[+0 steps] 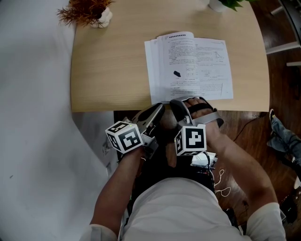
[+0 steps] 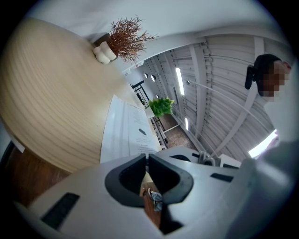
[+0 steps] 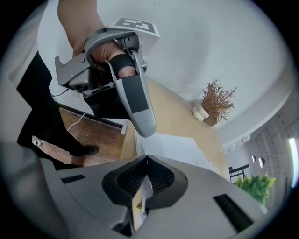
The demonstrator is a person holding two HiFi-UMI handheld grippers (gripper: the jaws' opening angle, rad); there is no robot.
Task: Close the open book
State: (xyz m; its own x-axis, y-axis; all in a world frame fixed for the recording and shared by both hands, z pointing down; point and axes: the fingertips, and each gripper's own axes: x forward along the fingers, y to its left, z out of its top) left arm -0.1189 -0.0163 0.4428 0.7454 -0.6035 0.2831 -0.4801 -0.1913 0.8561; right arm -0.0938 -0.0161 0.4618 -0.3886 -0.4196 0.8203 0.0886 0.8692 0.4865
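Note:
The open book lies flat on the wooden table, white printed pages up, its near edge close to the table's front edge. It also shows in the left gripper view and the right gripper view. My right gripper rests at the book's near edge with its jaws shut, and a thin pale sheet edge shows between its pads. Beside it on the left, my left gripper hangs at the table's front edge, shut, with nothing in it. The left gripper also crosses the right gripper view.
A dried brown plant in a white vase stands at the table's far left corner. A green plant is at the far edge. A small black mark sits on the left page. Wood floor, a white cable and a person's foot lie to the right.

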